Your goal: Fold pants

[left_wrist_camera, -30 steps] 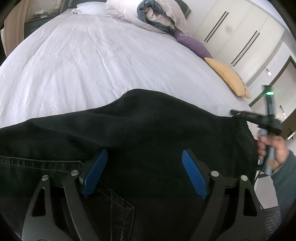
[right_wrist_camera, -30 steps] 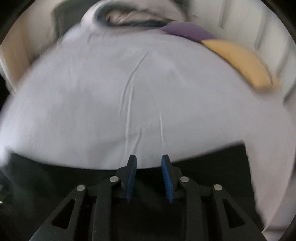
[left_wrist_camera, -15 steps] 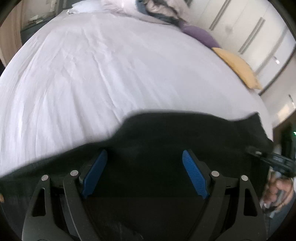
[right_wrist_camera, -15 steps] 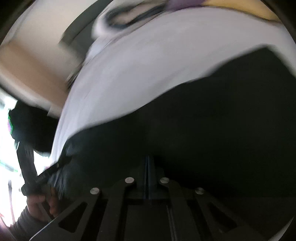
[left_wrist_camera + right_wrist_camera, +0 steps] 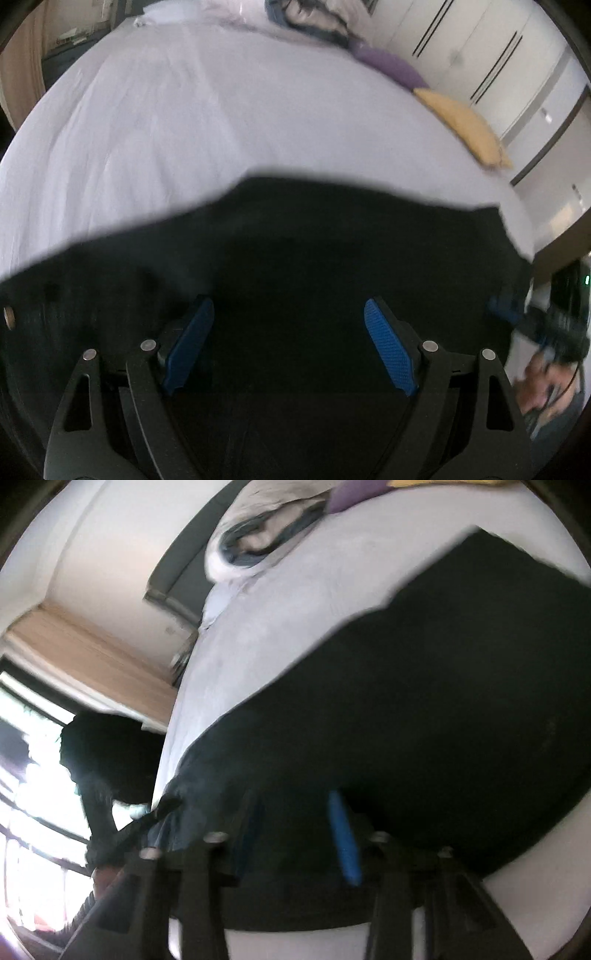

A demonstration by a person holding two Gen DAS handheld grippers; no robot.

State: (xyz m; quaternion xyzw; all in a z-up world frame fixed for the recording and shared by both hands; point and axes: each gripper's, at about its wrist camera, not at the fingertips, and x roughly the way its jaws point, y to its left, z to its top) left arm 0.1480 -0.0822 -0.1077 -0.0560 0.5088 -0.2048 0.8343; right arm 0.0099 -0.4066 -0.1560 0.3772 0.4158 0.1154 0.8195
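The black pants (image 5: 332,251) lie spread on the white bed (image 5: 207,122), near its front edge. My left gripper (image 5: 288,343) is open wide, its blue pads over the dark fabric with nothing between them. In the right wrist view the pants (image 5: 424,709) fill the middle and right. My right gripper (image 5: 295,834) is open, its blue pads apart over the pants' near edge; the frame is blurred. The right gripper also shows at the far right of the left wrist view (image 5: 532,325), at the pants' right end.
A heap of bedding (image 5: 317,14), a purple pillow (image 5: 391,66) and a yellow pillow (image 5: 461,125) lie along the bed's far right side. White wardrobe doors (image 5: 480,55) stand behind. A bright window (image 5: 29,775) and a wooden panel (image 5: 85,657) are left of the bed.
My right gripper was shut half a second ago and has opened over the pants' edge. Both views have swung; the left gripper stays open over the fabric.
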